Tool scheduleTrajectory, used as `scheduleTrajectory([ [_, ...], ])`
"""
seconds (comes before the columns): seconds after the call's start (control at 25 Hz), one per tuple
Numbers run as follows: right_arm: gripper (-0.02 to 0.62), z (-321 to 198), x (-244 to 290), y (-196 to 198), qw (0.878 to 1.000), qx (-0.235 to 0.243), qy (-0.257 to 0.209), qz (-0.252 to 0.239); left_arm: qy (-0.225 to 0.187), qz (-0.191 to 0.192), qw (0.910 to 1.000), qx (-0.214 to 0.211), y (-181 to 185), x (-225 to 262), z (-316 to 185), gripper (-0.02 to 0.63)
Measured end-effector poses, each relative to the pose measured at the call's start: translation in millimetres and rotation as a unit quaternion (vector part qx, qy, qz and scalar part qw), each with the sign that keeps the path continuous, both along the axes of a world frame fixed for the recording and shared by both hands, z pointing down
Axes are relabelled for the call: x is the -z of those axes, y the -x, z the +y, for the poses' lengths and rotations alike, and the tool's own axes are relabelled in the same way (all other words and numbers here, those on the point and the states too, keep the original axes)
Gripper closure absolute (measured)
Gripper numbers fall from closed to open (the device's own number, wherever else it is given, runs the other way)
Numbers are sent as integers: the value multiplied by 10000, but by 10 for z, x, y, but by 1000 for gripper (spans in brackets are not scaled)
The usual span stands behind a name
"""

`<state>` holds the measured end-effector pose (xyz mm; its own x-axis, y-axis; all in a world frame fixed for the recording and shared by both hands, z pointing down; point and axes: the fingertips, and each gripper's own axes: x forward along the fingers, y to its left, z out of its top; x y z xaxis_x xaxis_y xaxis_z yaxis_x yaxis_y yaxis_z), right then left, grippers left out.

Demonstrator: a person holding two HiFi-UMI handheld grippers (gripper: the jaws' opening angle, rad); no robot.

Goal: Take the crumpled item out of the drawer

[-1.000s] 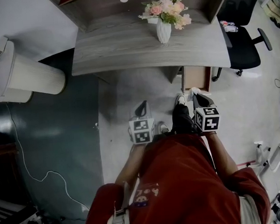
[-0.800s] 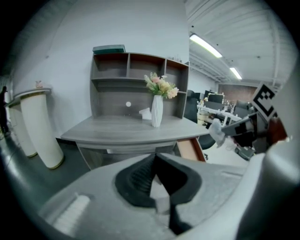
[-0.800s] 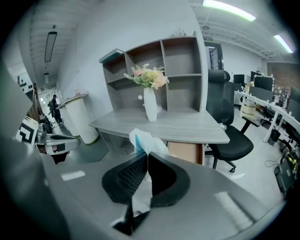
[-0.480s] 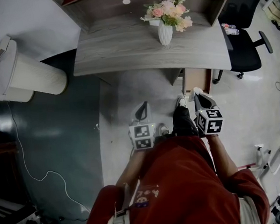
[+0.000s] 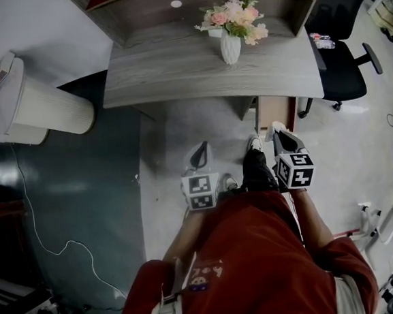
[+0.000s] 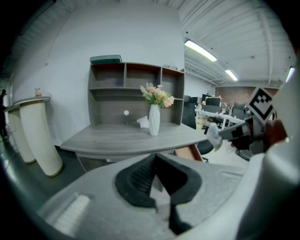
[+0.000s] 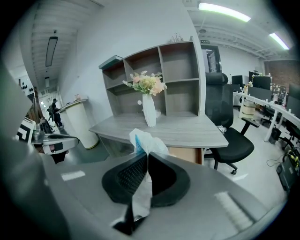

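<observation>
The crumpled white-and-blue item point(image 7: 144, 139) is pinched between the jaws of my right gripper point(image 7: 146, 158), which is shut on it, with its top sticking out past the tips. In the head view my right gripper point(image 5: 277, 132) hangs just in front of the open wooden drawer point(image 5: 277, 112) under the desk's right end, the crumpled item point(image 5: 273, 126) white at its tip. My left gripper point(image 5: 200, 154) is held over the floor to the left of it, shut with nothing between its pads point(image 6: 140, 176). The left gripper view shows the crumpled item point(image 6: 213, 135) off to the right.
A grey desk point(image 5: 175, 66) carries a white vase of flowers point(image 5: 230, 46) and a shelf unit point(image 5: 142, 7). A black office chair point(image 5: 342, 65) stands to the right of the drawer. A white rounded counter point(image 5: 34, 102) is at the left. The person's shoes point(image 5: 253, 144) are between the grippers.
My left gripper has risen a little. The right gripper has stayed where it was, still holding the crumpled item.
</observation>
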<state>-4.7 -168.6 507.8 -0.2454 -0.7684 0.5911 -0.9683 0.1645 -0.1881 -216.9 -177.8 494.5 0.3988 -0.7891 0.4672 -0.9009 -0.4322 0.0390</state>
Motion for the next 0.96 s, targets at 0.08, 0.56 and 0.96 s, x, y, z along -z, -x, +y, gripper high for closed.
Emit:
scheduleTrajectory([
  [0.08, 586, -1, 4, -1, 10000, -11, -9, -2, -4, 1, 10000, -7, -2, 3, 5, 609],
  [0.56, 585, 5, 31, -22, 10000, -31, -30, 12, -42, 42, 10000, -45, -40, 48, 0, 609],
  [0.96, 584, 22, 23, -42, 10000, -42, -22, 17, -29, 37, 10000, -82, -77, 35, 11, 609],
])
